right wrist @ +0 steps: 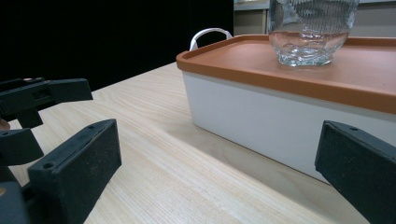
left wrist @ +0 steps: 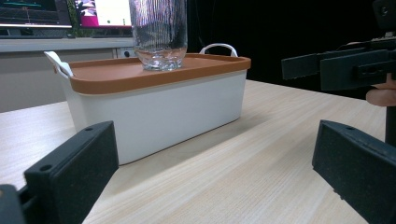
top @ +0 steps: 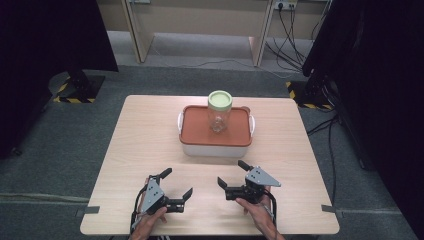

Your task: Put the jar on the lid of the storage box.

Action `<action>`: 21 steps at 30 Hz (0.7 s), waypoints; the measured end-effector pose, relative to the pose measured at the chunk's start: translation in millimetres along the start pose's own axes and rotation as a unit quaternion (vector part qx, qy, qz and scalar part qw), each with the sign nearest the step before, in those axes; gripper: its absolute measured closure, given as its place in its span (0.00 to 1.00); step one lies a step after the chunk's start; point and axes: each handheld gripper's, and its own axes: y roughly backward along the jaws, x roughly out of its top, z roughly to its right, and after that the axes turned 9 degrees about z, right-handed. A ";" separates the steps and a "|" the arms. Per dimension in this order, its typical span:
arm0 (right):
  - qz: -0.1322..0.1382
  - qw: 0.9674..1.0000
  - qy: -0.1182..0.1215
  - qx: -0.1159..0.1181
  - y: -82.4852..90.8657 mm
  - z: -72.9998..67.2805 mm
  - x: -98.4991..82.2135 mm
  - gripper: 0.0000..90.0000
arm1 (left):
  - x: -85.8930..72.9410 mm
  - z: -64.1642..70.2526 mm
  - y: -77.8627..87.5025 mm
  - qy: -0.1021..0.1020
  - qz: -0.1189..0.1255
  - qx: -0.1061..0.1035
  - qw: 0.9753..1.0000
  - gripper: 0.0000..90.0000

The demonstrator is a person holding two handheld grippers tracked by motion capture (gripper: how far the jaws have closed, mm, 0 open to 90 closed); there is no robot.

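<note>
Jaws on both grippers are standing wide apart right now, gripping nothing. Left gripper point(top: 179, 185) is hovering low over the near left part of the wooden table point(top: 140, 145), and the right gripper point(top: 232, 173) is hanging just beside it on the near right, tips angling toward each other without touching. Farther back, a glass jar point(top: 219, 112) with a pale green lid point(top: 220, 100) is standing upright on the orange lid point(top: 200, 131) of a white box point(top: 215, 149), well apart from both grippers.
</note>
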 end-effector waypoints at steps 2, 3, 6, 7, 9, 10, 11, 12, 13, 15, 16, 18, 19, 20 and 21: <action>0.000 1.000 0.001 0.000 0.6 -0.5 -0.1 0.01 | 0.0 0.0 0.0 0.000 0.000 0.000 1.000 0.00; 0.000 1.000 0.001 0.000 0.6 -0.5 -0.1 0.01 | 0.0 0.0 0.0 0.000 0.000 0.000 1.000 0.00; 0.000 1.000 0.005 0.001 0.8 -2.2 0.3 0.01 | 0.0 0.0 0.1 0.000 0.000 0.000 1.000 0.00; 0.000 1.000 0.005 0.002 0.8 -2.6 0.3 0.01 | 0.0 -0.1 0.0 0.000 0.000 0.000 1.000 0.00; 0.000 1.000 0.007 0.002 0.9 -3.4 0.4 0.01 | 0.0 -0.1 0.1 0.000 0.000 0.000 1.000 0.00; 0.000 1.000 0.007 0.002 0.9 -3.4 0.4 0.01 | 0.0 -0.1 0.1 0.000 0.000 0.000 1.000 0.00; 0.000 1.000 0.008 0.002 0.9 -4.0 0.5 0.01 | 0.0 0.0 0.1 0.000 0.000 0.000 1.000 0.00; 0.000 1.000 0.007 0.002 0.9 -4.2 0.4 0.01 | 0.0 0.0 0.1 0.000 0.000 0.000 1.000 0.00; 0.000 1.000 0.007 0.002 0.9 -4.4 0.2 0.01 | 0.0 0.0 0.1 0.000 0.000 0.000 1.000 0.00; 0.000 1.000 0.007 0.002 0.9 -4.7 0.2 0.01 | 0.0 0.0 0.1 0.000 0.000 0.000 1.000 0.00; 0.000 1.000 0.008 0.002 0.9 -5.2 0.3 0.01 | 0.0 0.0 0.1 0.000 0.000 0.000 1.000 0.00; 0.000 1.000 0.008 0.003 0.9 -5.6 0.4 0.01 | 0.0 0.0 0.1 0.000 0.000 0.000 1.000 0.00; 0.000 1.000 0.009 0.003 0.9 -5.8 0.4 0.01 | 0.0 0.0 0.1 0.000 0.000 0.000 1.000 0.00; 0.000 1.000 0.008 0.003 0.9 -5.8 0.3 0.01 | 0.0 0.0 0.2 0.000 0.001 0.000 1.000 0.00; 0.000 1.000 0.008 0.003 0.9 -5.9 0.3 0.01 | 0.0 0.0 0.2 0.000 0.001 0.000 1.000 0.00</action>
